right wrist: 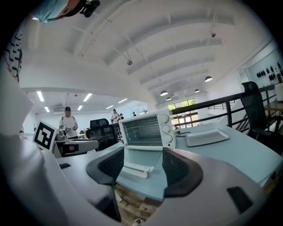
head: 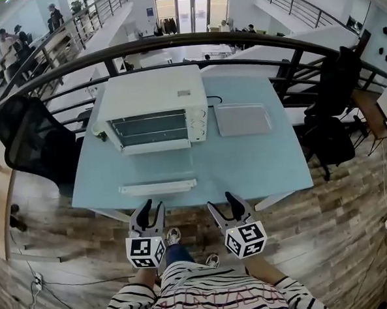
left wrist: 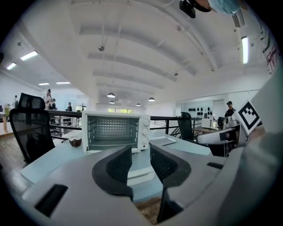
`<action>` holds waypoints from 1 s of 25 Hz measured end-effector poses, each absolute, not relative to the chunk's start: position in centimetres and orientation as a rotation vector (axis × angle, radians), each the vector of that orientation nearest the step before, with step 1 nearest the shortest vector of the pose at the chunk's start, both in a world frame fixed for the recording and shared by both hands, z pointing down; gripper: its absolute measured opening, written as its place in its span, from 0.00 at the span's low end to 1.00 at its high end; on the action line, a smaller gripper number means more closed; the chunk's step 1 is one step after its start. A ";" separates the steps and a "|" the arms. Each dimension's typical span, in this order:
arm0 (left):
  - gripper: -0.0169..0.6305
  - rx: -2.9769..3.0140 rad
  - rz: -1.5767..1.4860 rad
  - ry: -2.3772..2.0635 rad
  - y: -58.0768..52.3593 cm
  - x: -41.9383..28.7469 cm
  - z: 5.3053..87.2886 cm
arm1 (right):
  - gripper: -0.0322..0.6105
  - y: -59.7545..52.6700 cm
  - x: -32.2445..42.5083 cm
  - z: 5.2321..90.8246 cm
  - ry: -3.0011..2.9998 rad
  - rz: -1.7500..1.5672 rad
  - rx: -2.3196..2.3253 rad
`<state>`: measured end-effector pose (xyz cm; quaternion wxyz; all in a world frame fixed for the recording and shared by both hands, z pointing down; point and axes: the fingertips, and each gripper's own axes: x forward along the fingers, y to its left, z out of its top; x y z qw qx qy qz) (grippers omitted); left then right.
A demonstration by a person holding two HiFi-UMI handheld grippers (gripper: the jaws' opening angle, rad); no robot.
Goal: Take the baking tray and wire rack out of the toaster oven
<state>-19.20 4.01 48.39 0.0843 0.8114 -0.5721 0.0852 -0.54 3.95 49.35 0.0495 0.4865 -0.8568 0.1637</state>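
Note:
A white toaster oven (head: 153, 109) stands at the back of the pale blue table (head: 266, 166), front towards me. Its glass door is let down flat, with the white handle (head: 157, 187) near the table's front edge. Wire bars, apparently the wire rack (left wrist: 110, 129), show inside the cavity. The grey baking tray (head: 242, 119) lies on the table just right of the oven. My left gripper (head: 152, 208) and right gripper (head: 223, 204) hang just short of the table's front edge, over the floor. The left gripper's (left wrist: 140, 154) jaws stand narrowly apart, the right gripper's (right wrist: 142, 161) wide, both empty.
A small brown bowl (left wrist: 75, 141) sits left of the oven. A black office chair (head: 29, 144) stands at the table's left and another (head: 333, 135) at its right. A dark railing (head: 239, 43) curves behind the table. People stand farther off.

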 end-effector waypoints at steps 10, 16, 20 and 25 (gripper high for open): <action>0.25 2.338 0.146 -1.602 -5.4 -24.9 48.7 | 0.45 -5.5 -5.9 47.9 -2.647 0.656 1.587; 0.25 2.258 -0.002 -1.513 -12.6 -27.2 49.2 | 0.45 -12.0 -8.8 49.2 -2.675 1.021 1.656; 0.25 2.181 -0.101 -1.469 -16.5 -29.6 50.0 | 0.45 -15.5 -11.6 50.3 -2.676 1.291 1.673; 0.25 2.080 -0.232 -1.398 -20.2 -31.6 51.2 | 0.45 -19.0 -13.1 51.7 -2.631 1.666 1.751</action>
